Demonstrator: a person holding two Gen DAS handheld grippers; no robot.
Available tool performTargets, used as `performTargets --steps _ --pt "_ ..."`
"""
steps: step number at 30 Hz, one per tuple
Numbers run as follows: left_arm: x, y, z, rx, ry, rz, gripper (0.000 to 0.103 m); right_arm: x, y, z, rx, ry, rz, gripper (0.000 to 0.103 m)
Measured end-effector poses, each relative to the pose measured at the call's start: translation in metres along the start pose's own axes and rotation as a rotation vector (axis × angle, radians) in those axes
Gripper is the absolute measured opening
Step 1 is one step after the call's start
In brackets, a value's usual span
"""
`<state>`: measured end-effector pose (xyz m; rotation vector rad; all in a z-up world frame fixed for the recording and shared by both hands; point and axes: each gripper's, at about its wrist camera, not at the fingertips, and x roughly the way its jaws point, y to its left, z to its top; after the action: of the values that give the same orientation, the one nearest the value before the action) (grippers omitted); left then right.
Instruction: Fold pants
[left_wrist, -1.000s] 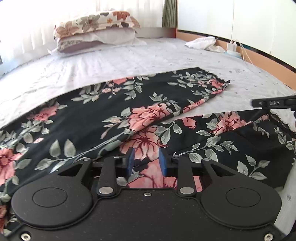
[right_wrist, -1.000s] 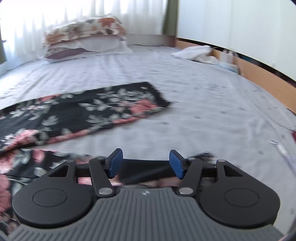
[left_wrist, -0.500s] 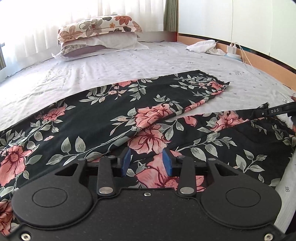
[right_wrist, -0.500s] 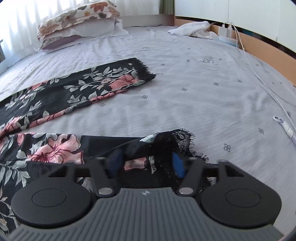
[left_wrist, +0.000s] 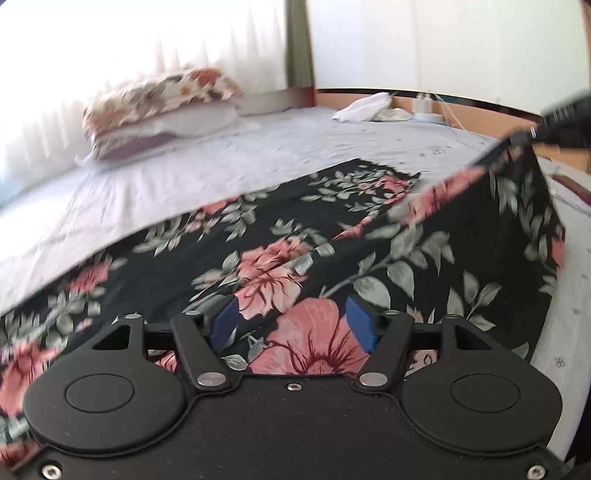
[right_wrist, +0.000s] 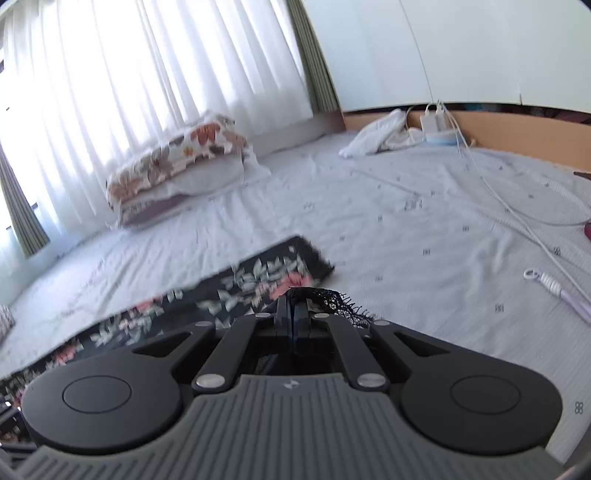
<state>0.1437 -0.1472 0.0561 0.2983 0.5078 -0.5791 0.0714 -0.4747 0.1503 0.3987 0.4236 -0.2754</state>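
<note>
Pants (left_wrist: 280, 254) first, since they fill the near view: one pair, black with pink flowers and grey-green leaves, spread across the bed (right_wrist: 424, 229). Our left hand-held gripper (left_wrist: 293, 325) sits right over the cloth near the middle with its blue pads (left_wrist: 360, 323) spread wide, gripping nothing. We reckon it's parked there to pin or catch the fabric once the fold comes across.

The right hand-held gripper (right_wrist: 293, 314) is clamped tight on the lacy black hem of one leg, pads pressed together. From the left camera you can see that corner lifted up off the bed, the fabric stretched taut like a tent from the raised hem down to the crotch area. That makes sense for folding: we'd guess the lifted leg is meant to go over onto the other leg, which lies flat further out with its hem pointing away from us.

Further back, counting stuff:
- two pillows (right_wrist: 177, 173) stacked, maybe three, it's blurry there
- one bundle of white cloth (right_wrist: 380, 138) by the wooden bed edge
- one charger block (right_wrist: 434, 120) with white cables (right_wrist: 517, 206) trailing over the sheet
- curtains (right_wrist: 155, 74) behind it all
</note>
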Motion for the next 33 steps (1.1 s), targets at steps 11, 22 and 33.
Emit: performTargets --steps 11,22,33 --pt "0.062 -0.022 0.021 0.067 0.011 -0.049 0.042 0.099 -0.002 0.009 0.06 0.073 -0.093 0.002" --pt "0.123 -0.034 0.023 0.138 0.089 -0.025 0.045 0.164 -0.02 -0.017 0.088 0.165 -0.15 0.003" --pt "0.14 -0.03 0.035 0.034 0.127 0.01 0.002 0.099 -0.038 -0.023 0.068 0.143 -0.154 0.073"
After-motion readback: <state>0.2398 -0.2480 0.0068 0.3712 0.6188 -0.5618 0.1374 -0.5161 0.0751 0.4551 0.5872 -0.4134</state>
